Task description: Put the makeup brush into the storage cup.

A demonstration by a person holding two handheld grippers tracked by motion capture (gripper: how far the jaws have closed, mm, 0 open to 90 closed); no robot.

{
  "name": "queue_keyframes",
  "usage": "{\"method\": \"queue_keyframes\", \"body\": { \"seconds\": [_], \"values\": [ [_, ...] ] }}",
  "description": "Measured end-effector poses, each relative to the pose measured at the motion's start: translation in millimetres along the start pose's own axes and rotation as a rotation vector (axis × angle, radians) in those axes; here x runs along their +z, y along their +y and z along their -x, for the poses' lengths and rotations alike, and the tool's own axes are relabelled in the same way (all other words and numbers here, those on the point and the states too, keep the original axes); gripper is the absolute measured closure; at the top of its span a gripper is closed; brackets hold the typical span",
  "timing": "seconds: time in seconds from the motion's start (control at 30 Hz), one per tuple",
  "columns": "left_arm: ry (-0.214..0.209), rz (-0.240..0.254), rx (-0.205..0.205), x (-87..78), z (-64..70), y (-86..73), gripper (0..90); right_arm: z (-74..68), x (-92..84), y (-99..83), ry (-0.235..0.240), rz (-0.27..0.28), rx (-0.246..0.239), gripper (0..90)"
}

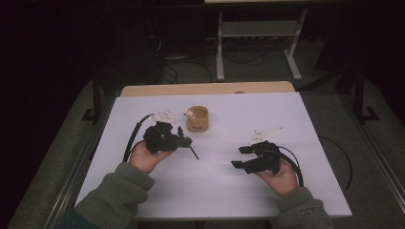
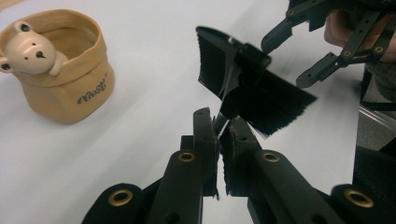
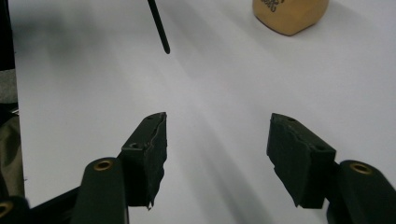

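Observation:
My left gripper [image 1: 183, 140] [image 2: 218, 122] is shut on the thin stem of a black brush [image 2: 254, 91]. Two fans of bristles spread just past its jaws in the left gripper view. The brush's slim handle [image 1: 193, 152] [image 3: 158, 25] slants down toward the white table [image 1: 286, 119]. A tan pot with a small bear figure on its rim [image 1: 197, 119] [image 2: 60, 70] [image 3: 289, 14] stands upright just beyond the left gripper. My right gripper [image 1: 240, 156] [image 3: 217, 140] hangs over bare table at the right, open, with nothing between its jaws. It also shows in the left gripper view [image 2: 303, 51], close behind the brush.
A wooden strip [image 1: 205, 88] runs along the table's far edge. Beyond it, a dark floor carries cables and the legs of a metal frame [image 1: 219, 47]. Both forearms in grey-green sleeves come in from the near edge.

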State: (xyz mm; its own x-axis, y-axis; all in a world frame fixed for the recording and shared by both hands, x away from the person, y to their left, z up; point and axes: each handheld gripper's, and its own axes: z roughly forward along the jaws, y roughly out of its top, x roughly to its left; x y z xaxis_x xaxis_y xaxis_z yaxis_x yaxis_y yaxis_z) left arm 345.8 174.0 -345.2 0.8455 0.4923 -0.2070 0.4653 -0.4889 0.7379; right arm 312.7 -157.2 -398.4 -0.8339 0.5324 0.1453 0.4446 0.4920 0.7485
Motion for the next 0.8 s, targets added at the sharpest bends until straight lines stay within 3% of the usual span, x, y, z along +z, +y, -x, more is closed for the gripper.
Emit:
{"method": "queue_keyframes", "body": {
  "seconds": [0.5,0.6,0.8],
  "values": [
    [0.028,-0.009,-0.022,-1.2,-10.7,10.4,85.4,9.9,-19.3,-23.9,-0.056,-0.009,0.041,32.4],
    [0.033,-0.013,-0.023,-1.9,-12.9,13.0,85.4,11.3,-23.2,-28.9,-0.064,-0.010,0.067,30.9],
    [0.048,-0.021,-0.027,-1.4,-18.6,19.2,85.4,14.1,-25.8,-33.6,-0.080,-0.006,0.068,28.6]
  ]
}}
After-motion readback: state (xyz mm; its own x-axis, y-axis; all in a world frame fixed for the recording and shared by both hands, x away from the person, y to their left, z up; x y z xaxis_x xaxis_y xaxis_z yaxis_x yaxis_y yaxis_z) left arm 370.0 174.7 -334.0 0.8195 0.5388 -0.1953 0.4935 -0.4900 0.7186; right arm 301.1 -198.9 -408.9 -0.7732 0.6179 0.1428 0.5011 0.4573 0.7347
